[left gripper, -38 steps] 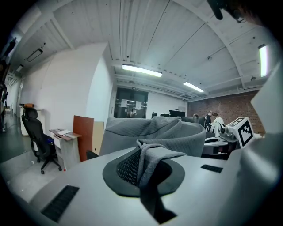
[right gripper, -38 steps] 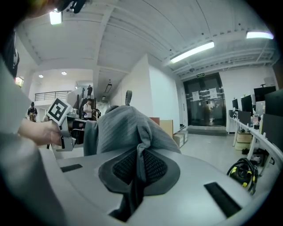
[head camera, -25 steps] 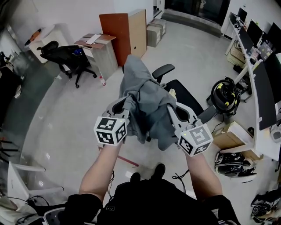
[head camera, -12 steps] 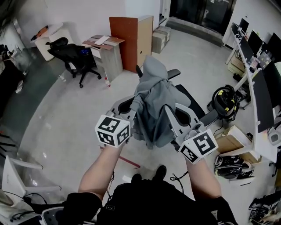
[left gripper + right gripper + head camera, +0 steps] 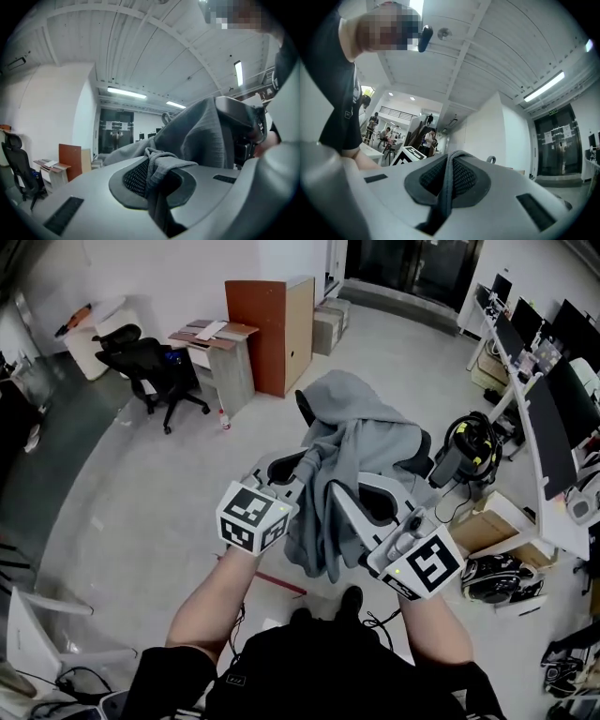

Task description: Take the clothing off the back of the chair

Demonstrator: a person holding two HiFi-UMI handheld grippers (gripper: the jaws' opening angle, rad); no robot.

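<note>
Tools both stand clamped shut on the grey clothing [image 5: 361, 432]: the left tool [image 5: 305, 465] pinches a bunched fold, the right tool [image 5: 335, 491] a thin edge. Its upper bulk seems draped over the black chair [image 5: 424, 448] back, so a snag could drag or tip the chair. A lesser risk is the thin edge slipping free.

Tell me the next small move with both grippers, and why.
Probably raise both together and draw them back toward yourself. The left gripper and right gripper are each shut on the gray hoodie, but its top appears draped over the chair back, so a lift should free it.
</note>
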